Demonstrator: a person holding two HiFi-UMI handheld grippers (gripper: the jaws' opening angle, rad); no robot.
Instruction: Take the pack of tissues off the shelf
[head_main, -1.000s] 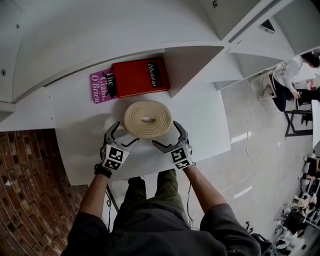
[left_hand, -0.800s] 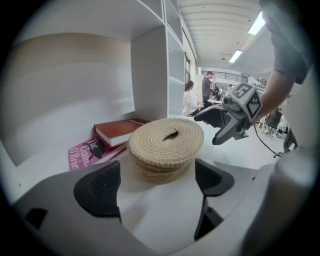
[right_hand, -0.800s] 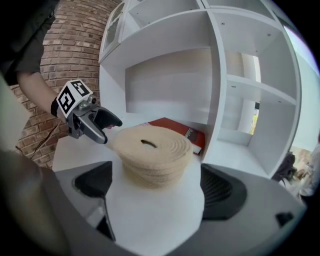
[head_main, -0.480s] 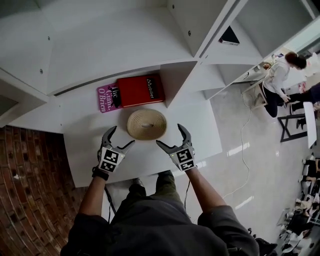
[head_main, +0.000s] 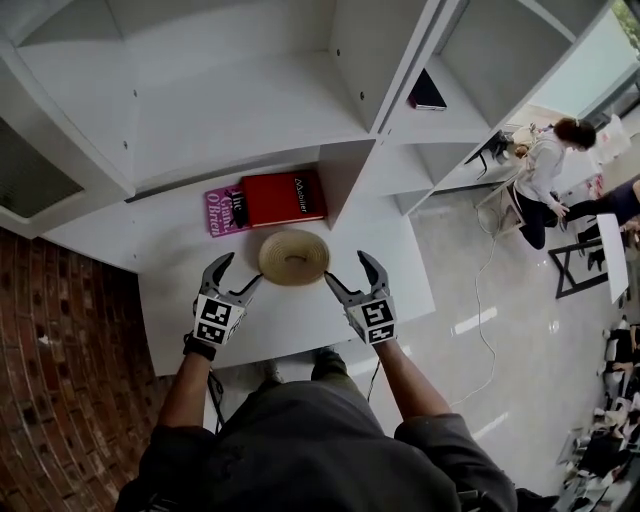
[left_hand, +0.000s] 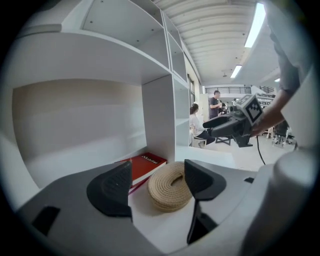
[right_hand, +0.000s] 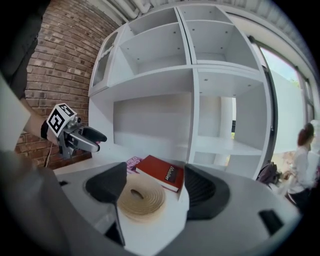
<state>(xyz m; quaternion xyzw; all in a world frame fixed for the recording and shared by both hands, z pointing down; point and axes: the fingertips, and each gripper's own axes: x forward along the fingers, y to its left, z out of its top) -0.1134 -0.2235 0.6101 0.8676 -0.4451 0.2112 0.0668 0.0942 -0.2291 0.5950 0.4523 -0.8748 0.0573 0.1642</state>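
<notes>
Head view: a white shelving unit (head_main: 250, 110) of open, square-edged compartments stands over a smooth white tabletop (head_main: 300, 320). At the mouth of the lowest compartment a red hardcover book (head_main: 284, 197) lies flat, with pale lettering on its cover. It overlaps a magenta book (head_main: 225, 211) that sticks out to its left. In front of the books, out on the tabletop, lies a flat coil of beige woven band (head_main: 294, 257), ribbed and wound round an oval hole. Higher up, in a compartment of the right-hand column, a small dark flat packet (head_main: 427, 92) rests on the shelf. Whether it is the pack of tissues cannot be told.

The left gripper (head_main: 240, 272) and right gripper (head_main: 347, 268) hang over the tabletop on either side of the coil, clear of it. Each has dark, ridged pads. Both pairs of jaws stand apart and have just been closing, with nothing pinched between them. The coil and books show only beyond them.

Far right, a person (head_main: 540, 170) sits on a glossy floor.
</notes>
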